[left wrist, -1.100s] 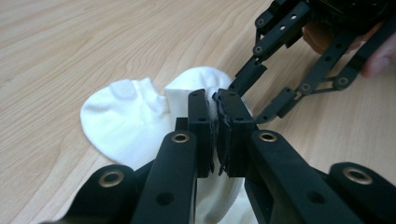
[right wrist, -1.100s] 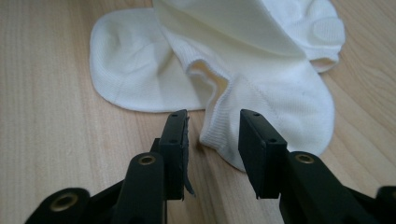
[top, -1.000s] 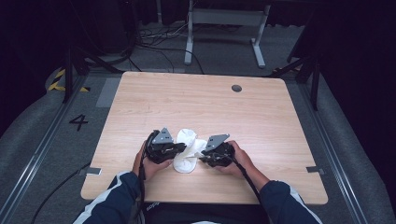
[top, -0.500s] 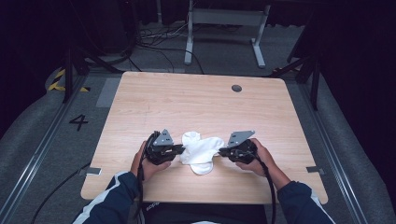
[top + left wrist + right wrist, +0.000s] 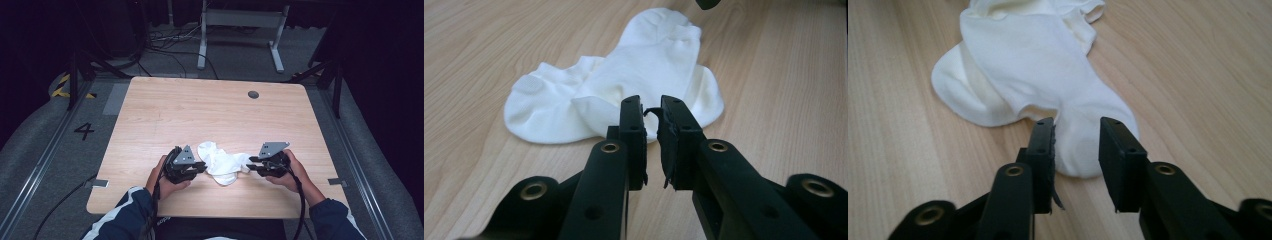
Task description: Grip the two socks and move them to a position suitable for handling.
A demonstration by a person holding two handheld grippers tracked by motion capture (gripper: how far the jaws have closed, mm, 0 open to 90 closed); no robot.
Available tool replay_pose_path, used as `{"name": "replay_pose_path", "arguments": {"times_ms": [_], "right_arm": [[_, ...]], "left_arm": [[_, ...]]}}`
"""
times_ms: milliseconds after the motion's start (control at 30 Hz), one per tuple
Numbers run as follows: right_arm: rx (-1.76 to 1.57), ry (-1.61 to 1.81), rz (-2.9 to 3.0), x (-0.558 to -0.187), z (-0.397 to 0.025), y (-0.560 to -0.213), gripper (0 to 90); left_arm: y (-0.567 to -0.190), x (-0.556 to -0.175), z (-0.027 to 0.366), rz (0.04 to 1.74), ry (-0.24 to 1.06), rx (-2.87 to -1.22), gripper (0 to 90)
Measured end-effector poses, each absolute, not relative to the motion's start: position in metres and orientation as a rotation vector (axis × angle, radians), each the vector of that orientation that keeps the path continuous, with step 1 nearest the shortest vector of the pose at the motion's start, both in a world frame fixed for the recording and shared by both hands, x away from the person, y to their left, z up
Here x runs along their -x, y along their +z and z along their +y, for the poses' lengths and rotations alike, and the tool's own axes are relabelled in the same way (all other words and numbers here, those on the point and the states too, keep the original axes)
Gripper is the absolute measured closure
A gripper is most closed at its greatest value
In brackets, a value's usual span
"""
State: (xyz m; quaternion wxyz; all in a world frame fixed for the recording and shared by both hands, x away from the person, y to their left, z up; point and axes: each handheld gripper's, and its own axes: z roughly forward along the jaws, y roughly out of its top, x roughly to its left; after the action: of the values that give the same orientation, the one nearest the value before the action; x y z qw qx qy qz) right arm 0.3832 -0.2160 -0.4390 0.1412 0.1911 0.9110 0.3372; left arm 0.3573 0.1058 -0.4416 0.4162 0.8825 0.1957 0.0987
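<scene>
White cotton ankle socks [image 5: 223, 161], a pair lying partly one over the other, sat on the pale wood-grain tabletop [image 5: 210, 115] near its front edge, between the two hand-held tools. Nearest the person, the left gripper [image 5: 651, 117] had its black jaws almost closed, only a narrow slit between them, and nothing appeared to be pinched; the fabric edge lay just beyond the tips. The right gripper [image 5: 1075, 132] stood wider, jaws parted about the sock's toe end [image 5: 1083, 150] without clamping it, the cloth resting flat on the wood between them. In the high view the socks' long axis ran roughly left to right, from the left gripper [image 5: 186, 167] to the right gripper [image 5: 267, 162], so each tool faced one end. Both looked about equally near. Farther off, a dark round cable hole [image 5: 253, 94] marked the table's far side
</scene>
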Motion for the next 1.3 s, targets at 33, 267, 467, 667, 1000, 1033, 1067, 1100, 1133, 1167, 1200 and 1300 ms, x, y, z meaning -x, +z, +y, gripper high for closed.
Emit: {"name": "replay_pose_path", "arguments": {"times_ms": [33,267,467,667,1000,1033,1067,1100,1133,1167,1200,1300], "right_arm": [[-0.579,0.972,2.625,-0.381,-0.219,-0.44,66.5],[-0.677,0.962,2.593,-0.372,-0.22,-0.447,65.8],[-0.689,0.966,2.617,-0.376,-0.214,-0.457,66.1],[-0.679,0.954,2.628,-0.378,-0.207,-0.462,65.2],[-0.679,0.913,2.605,-0.38,-0.21,-0.463,84.9],[-0.675,0.919,2.6,-0.38,-0.211,-0.461,85.1],[-0.679,0.943,2.577,-0.38,-0.215,-0.455,85.4],[-0.679,0.943,2.577,-0.38,-0.215,-0.455,85.4],[-0.682,0.952,2.572,-0.38,-0.216,-0.453,85.5],[-0.677,0.953,2.561,-0.38,-0.217,-0.45,85.6],[-0.675,0.959,2.551,-0.379,-0.22,-0.447,85.7],[-0.684,0.981,2.537,-0.378,-0.226,-0.442,85.2]], "left_arm": [[-0.441,-0.357,0.104,0.487,0.254,-2.218,76.6],[-0.444,-0.379,0.083,0.506,0.328,-2.247,61.3],[-0.458,-0.397,0.072,0.503,0.295,-2.308,72.9],[-0.471,-0.405,0.073,0.524,0.221,-2.347,86.0],[-0.461,-0.399,0.074,0.465,0.231,-2.349,90.0],[-0.457,-0.397,0.075,0.461,0.232,-2.332,90.0],[-0.45,-0.393,0.075,0.454,0.226,-2.302,90.0],[-0.45,-0.393,0.075,0.454,0.226,-2.302,90.0],[-0.445,-0.39,0.075,0.44,0.235,-2.286,90.0],[-0.439,-0.386,0.075,0.423,0.227,-2.265,90.0],[-0.439,-0.386,0.075,0.423,0.227,-2.265,90.0],[-0.435,-0.378,0.071,0.397,0.24,-2.262,89.9]]}}
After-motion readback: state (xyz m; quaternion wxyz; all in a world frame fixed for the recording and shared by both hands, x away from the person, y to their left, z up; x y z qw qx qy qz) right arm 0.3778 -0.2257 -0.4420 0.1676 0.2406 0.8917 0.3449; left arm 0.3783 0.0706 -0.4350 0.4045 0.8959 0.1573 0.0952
